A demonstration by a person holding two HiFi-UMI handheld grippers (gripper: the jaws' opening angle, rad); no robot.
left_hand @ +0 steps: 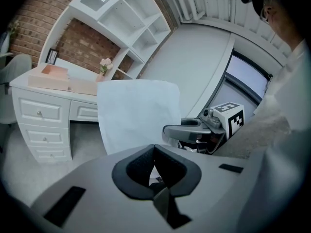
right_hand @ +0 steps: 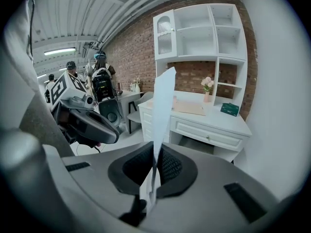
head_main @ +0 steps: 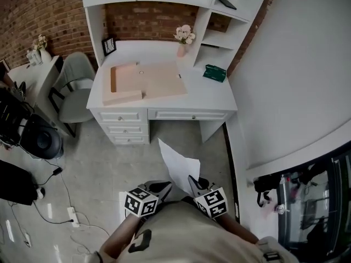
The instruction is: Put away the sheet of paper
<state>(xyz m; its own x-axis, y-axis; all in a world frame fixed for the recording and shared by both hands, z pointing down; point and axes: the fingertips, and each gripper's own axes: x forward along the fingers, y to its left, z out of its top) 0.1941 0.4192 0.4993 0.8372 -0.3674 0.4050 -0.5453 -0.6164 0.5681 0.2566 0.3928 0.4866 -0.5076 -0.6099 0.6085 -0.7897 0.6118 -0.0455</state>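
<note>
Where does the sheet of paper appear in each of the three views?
Head view: sheet of paper at lower centre.
Left gripper view: centre, broad face showing.
Right gripper view: centre, seen edge-on.
Shared landmark: pink flower vase on the white desk.

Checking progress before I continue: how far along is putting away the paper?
Done: the sheet of paper is clamped in the right tool. In hand: held upright, well short of the desk. Left: carry it over and stow it, perhaps in the pink box.
</note>
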